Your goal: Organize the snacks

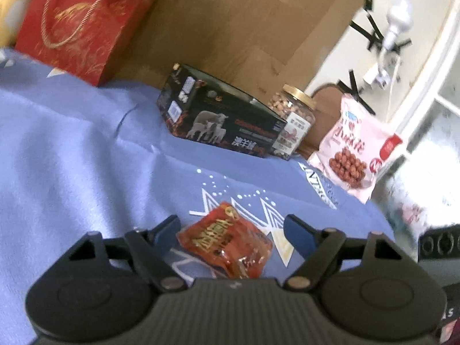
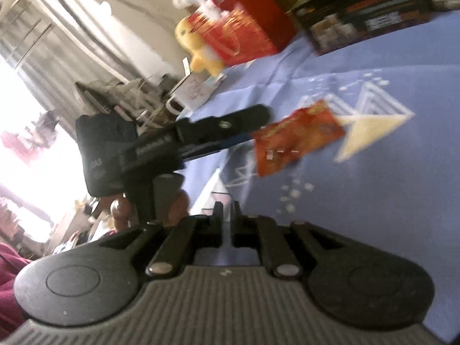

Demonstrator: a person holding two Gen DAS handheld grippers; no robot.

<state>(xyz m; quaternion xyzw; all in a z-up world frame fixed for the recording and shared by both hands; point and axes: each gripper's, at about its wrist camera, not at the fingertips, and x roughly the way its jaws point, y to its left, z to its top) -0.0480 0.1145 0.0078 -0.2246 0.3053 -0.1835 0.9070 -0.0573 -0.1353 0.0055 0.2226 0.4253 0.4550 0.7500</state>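
Snack packet (image 1: 225, 243), small, orange-red and crinkled, lies flat on the blue patterned cloth (image 1: 72, 158), over the white triangle print. The left gripper (image 1: 233, 227) straddles this packet with its jaws spread wide: one blue-padded finger stands just beside the packet's left edge and the other stands apart from its right edge, and neither pad presses on it, so the claw is released. In the right wrist view the same packet (image 2: 297, 141) shows at the tip of the left gripper, which reaches in from the left.

The right gripper (image 2: 227, 210) is nearer the camera than the packet, clenched, its two fingers nearly touching with nothing between them.

Beyond the packet, further back on the cloth, stands a black box (image 1: 218, 115) printed with sheep. Just right of that box is a clear jar of nuts (image 1: 293, 123) with a gold lid. Right of the jar, a pink bag of coated nuts (image 1: 353, 149) leans at the cloth's edge. Far back and left of the packet sits a red gift bag (image 1: 83, 26) with gold cord handles, and a yellow plush toy (image 2: 201, 49) is beside it.
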